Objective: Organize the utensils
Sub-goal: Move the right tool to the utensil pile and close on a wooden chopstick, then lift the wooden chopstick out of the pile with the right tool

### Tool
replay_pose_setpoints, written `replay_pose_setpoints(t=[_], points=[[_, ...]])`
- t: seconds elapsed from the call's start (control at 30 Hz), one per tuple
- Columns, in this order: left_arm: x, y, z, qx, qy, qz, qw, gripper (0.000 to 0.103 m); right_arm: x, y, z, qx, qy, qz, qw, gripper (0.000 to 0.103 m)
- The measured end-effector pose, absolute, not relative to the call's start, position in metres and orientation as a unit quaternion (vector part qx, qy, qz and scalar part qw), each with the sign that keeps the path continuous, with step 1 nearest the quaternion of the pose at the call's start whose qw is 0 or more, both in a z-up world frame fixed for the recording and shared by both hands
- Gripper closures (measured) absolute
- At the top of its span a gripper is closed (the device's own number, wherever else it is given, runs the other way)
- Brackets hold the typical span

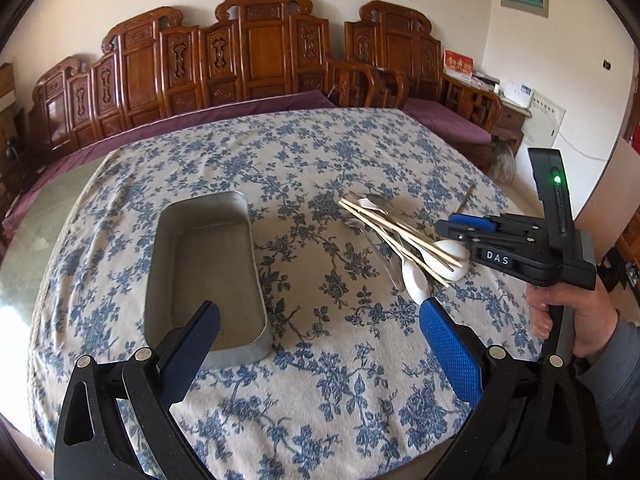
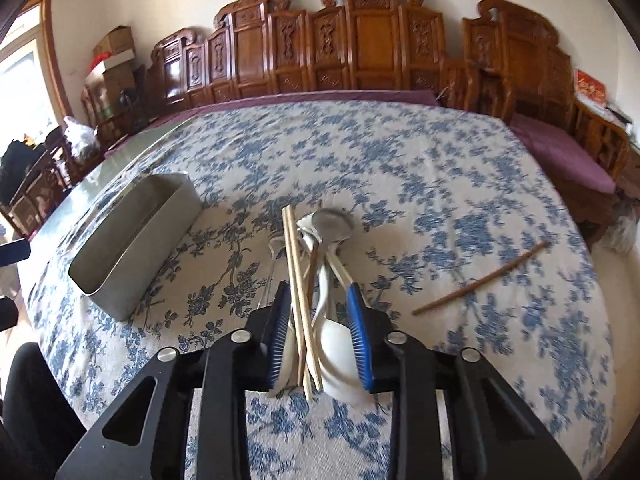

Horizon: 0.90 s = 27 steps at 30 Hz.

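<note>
While the blue pads (image 2: 358, 340) of our right gripper (image 2: 320, 332) stand on either side of the bundle of utensils (image 2: 316, 280), we cannot tell for sure that they press on it: the white spoon bowl looks to touch the right-hand pad, the pale chopsticks lie between, and the bundle appears to rest on the cloth. In the left wrist view the same gripper reaches in from the right over the spoon end of the pile.

Our left gripper (image 1: 320, 340) hangs with its fingers wide apart and nothing between them, just above the near end of the metal tray (image 1: 160, 264).

Outward from there, the tray sits to the left of the bundle, apart from it, and its floor is bare. A single dark chopstick (image 2: 480, 280) lies alone on the floral tablecloth (image 2: 480, 208), well to the right of the pile.

We judge the task barely started: nothing is in the tray yet. The whole bundle has to be carried over and laid inside, and the stray chopstick fetched afterwards.
</note>
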<state>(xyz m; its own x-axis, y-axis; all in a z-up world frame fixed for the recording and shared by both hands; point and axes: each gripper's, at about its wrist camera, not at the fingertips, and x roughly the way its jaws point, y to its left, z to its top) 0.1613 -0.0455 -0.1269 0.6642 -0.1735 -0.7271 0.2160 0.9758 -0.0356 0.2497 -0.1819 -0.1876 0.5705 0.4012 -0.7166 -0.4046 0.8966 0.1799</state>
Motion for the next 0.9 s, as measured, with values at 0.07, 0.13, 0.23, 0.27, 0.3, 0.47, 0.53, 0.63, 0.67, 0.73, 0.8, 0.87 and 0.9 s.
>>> replay_pose_setpoints(t=[0.07, 0.13, 0.23, 0.27, 0.3, 0.47, 0.53, 0.63, 0.67, 0.73, 0.8, 0.87, 0.9], points=[[0.167, -0.049, -0.131, 0.033, 0.4, -0.104, 0.91, 0.007, 0.252, -0.179, -0.195, -0.004, 0.412, 0.233, 0.881, 0.076], [0.172, -0.053, -0.136, 0.037, 0.405, -0.101, 0.908, 0.006, 0.252, -0.18, -0.199, 0.005, 0.416, 0.242, 0.877, 0.076], [0.178, -0.057, -0.142, 0.037, 0.409, -0.101, 0.906, 0.007, 0.253, -0.178, -0.204, 0.008, 0.422, 0.25, 0.871, 0.076], [0.179, -0.059, -0.144, 0.038, 0.412, -0.101, 0.905, 0.007, 0.253, -0.177, -0.206, 0.005, 0.424, 0.251, 0.87, 0.076], [0.181, -0.061, -0.147, 0.04, 0.415, -0.101, 0.904, 0.007, 0.253, -0.174, -0.209, -0.003, 0.426, 0.25, 0.87, 0.077], [0.19, -0.067, -0.158, 0.046, 0.425, -0.096, 0.899, 0.007, 0.249, -0.168, -0.209, -0.018, 0.422, 0.256, 0.869, 0.098], [0.193, -0.068, -0.161, 0.05, 0.428, -0.094, 0.898, 0.007, 0.248, -0.169, -0.206, -0.016, 0.419, 0.262, 0.869, 0.101], [0.195, -0.071, -0.166, 0.055, 0.431, -0.091, 0.896, 0.006, 0.249, -0.172, -0.205, -0.006, 0.418, 0.266, 0.868, 0.102], [0.195, -0.071, -0.167, 0.056, 0.432, -0.091, 0.896, 0.007, 0.249, -0.173, -0.204, -0.003, 0.418, 0.266, 0.869, 0.102], [0.196, -0.072, -0.17, 0.056, 0.435, -0.089, 0.895, 0.007, 0.251, -0.175, -0.205, 0.002, 0.42, 0.266, 0.868, 0.102], [0.196, -0.071, -0.172, 0.056, 0.436, -0.086, 0.894, 0.006, 0.252, -0.176, -0.207, 0.012, 0.424, 0.272, 0.864, 0.101], [0.196, -0.069, -0.174, 0.053, 0.437, -0.083, 0.894, 0.007, 0.251, -0.175, -0.206, 0.018, 0.421, 0.28, 0.863, 0.098], [0.196, -0.068, -0.174, 0.052, 0.438, -0.081, 0.894, 0.007, 0.249, -0.173, -0.204, 0.02, 0.417, 0.288, 0.862, 0.098]])
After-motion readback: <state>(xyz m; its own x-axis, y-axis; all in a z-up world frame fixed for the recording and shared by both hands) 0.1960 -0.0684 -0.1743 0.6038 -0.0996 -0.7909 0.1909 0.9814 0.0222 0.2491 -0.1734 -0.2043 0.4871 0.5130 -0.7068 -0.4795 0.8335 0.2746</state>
